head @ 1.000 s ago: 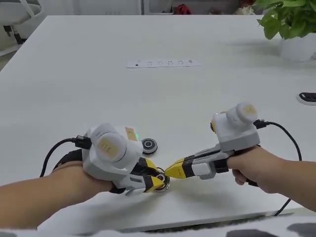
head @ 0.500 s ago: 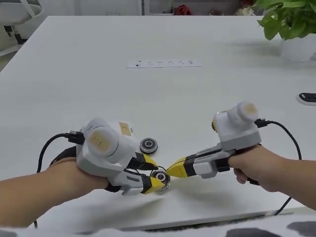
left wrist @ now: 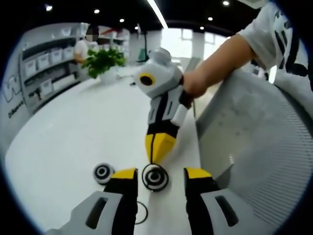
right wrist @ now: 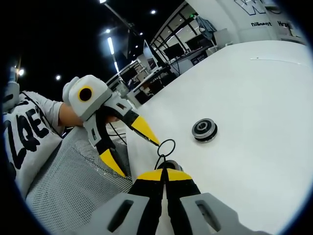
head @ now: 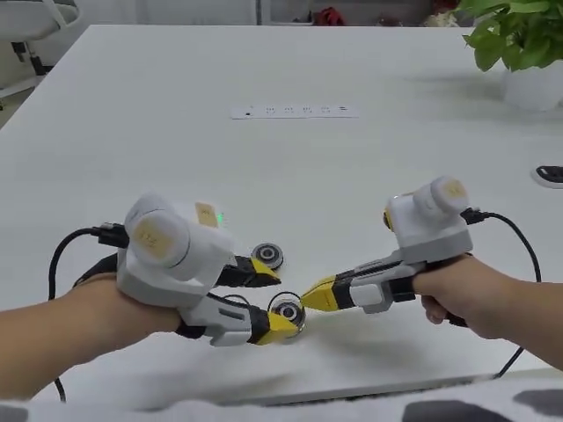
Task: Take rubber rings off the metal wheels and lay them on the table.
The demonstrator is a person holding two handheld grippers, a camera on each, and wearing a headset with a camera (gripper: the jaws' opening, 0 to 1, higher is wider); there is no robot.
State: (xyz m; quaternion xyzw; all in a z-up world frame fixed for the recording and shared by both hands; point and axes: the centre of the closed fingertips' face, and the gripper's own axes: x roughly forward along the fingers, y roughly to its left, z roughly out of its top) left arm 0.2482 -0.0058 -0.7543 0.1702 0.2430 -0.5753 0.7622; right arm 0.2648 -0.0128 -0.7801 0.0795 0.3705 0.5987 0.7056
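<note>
Plainly, the step in hand is peeling the ring (right wrist: 167, 145) off the wheel (head: 286, 309), which sits on the tabletop (head: 290, 176) near its front edge. In the right gripper view the ring stands up as a slack loop beyond the wheel, so by my reading it is partly off.

To do this well, the wheel should be braced first, by closing the left claw on its metal sides clear of the rubber. The ring can then be drawn away toward 3 o'clock in one steady pull, low over the tabletop. A jerk could snap the ring back or send the wheel rolling.

The left claw (head: 277, 301) comes in from 9 o'clock, spread wide and straddling the wheel. The left gripper view shows a gap on each side, so it grips nothing. The right claw (head: 310, 301) comes in from 3 o'clock, clenched tight with its tips at the wheel's rim. I cannot tell whether a strand of ring is nipped between them. A second wheel (head: 266, 255) lies just beside, at 11 o'clock.
</note>
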